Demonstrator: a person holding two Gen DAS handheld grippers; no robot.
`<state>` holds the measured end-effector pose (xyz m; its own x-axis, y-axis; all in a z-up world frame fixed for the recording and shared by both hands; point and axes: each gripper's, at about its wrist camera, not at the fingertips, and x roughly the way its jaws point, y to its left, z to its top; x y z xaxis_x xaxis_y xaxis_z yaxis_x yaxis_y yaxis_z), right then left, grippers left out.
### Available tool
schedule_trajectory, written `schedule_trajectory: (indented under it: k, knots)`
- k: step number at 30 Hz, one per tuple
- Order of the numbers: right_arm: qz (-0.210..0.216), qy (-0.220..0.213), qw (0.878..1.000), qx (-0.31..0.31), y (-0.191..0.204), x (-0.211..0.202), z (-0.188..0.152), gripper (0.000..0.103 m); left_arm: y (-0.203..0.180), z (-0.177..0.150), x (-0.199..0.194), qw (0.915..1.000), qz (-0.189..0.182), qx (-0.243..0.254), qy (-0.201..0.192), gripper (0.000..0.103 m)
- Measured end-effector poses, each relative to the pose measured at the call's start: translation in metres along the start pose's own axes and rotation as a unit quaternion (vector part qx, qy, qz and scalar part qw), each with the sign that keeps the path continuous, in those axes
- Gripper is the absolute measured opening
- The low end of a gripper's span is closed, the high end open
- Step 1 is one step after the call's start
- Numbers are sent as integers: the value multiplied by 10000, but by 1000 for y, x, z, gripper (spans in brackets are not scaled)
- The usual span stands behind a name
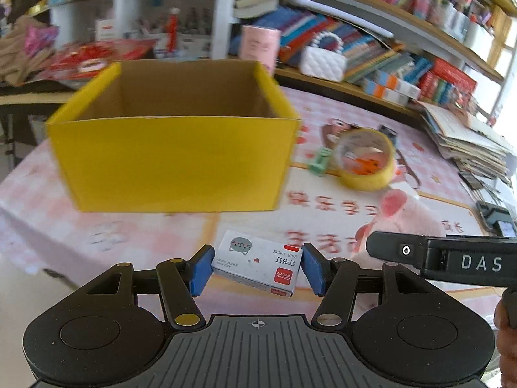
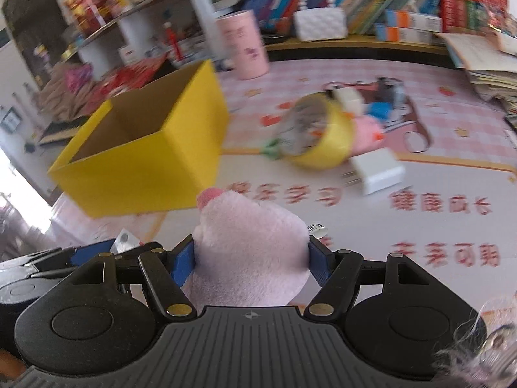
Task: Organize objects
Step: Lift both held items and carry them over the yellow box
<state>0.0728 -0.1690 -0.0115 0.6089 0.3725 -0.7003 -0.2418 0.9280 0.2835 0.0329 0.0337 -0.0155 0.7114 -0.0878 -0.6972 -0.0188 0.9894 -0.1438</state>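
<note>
Both claws loaded, nothing visibly in the yellow cardboard box (image 1: 174, 161) yet as far as its interior shows; judged mid-carry, drop-offs not done.

Left gripper (image 1: 257, 266) clamps a small staple box (image 1: 258, 263) between its blue pads, box tilted, slick printed card, rectangular, cat graphic and red logo. The yellow box sits ahead of and above this claw, open top, plain brown inside, glossy yellow outside.

Right gripper (image 2: 252, 255) is closed on a pink plush toy (image 2: 248, 245), soft, fuzzy, rounded lump with a darker pink nub on top. From this claw the yellow box is ahead-left.

Left to sort, ahead-right of both claws on the pink printed table mat (image 2: 436, 226): yellow tape roll (image 2: 320, 139) standing on edge, a hard white charger plug (image 2: 376, 171), a small green clip (image 1: 320, 161), plus blurred blue and white bits beyond the roll.
</note>
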Motion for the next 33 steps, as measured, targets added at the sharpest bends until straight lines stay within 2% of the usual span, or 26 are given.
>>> schedule_trajectory:
  k: [7, 15, 22, 33]
  knots:
    - [187, 62, 9997, -175, 52, 3, -16, 68, 42, -13, -26, 9997, 208, -103, -75, 58]
    - [290, 70, 9993, -210, 94, 6, -33, 68, 74, -22, -45, 9995, 263, -38, -152, 58]
    - [296, -9, 9994, -183, 117, 6, -42, 68, 95, -23, -54, 9993, 228, 35, -278, 58]
    - [192, -172, 9992, -297, 139, 4, -38, 68, 109, -17, -63, 9988, 86, 68, -484, 58]
